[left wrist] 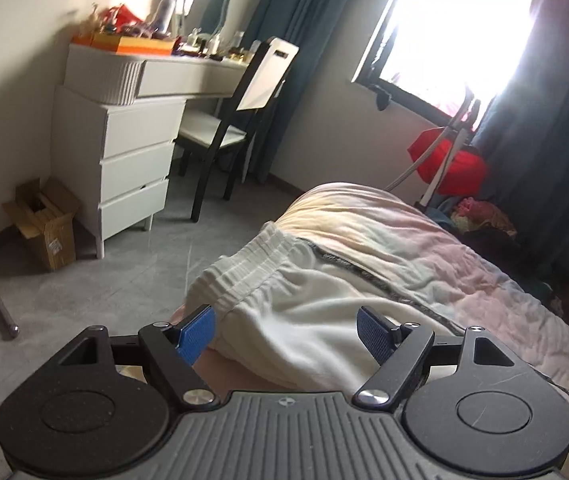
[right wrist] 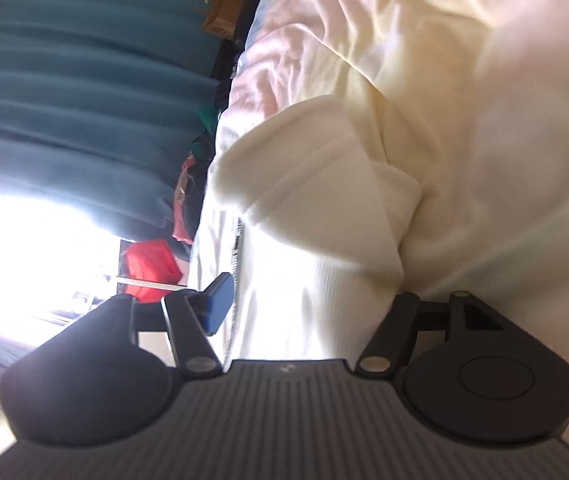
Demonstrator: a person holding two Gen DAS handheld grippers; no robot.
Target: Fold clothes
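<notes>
Pastel, crumpled bedding covers the bed (left wrist: 384, 220), and on its near left edge lies the white garment (left wrist: 304, 304), its ribbed waistband toward the far left by the grey floor. Both tools look freshly let go: the left gripper (left wrist: 287, 330) stands wide open over the cloth, pads clear of it; the right gripper (right wrist: 308, 300) is also open, with cloth between its jaws and one pad hidden, gripping nothing. A fold seems just laid; next comes choosing a fresh edge to pinch.
</notes>
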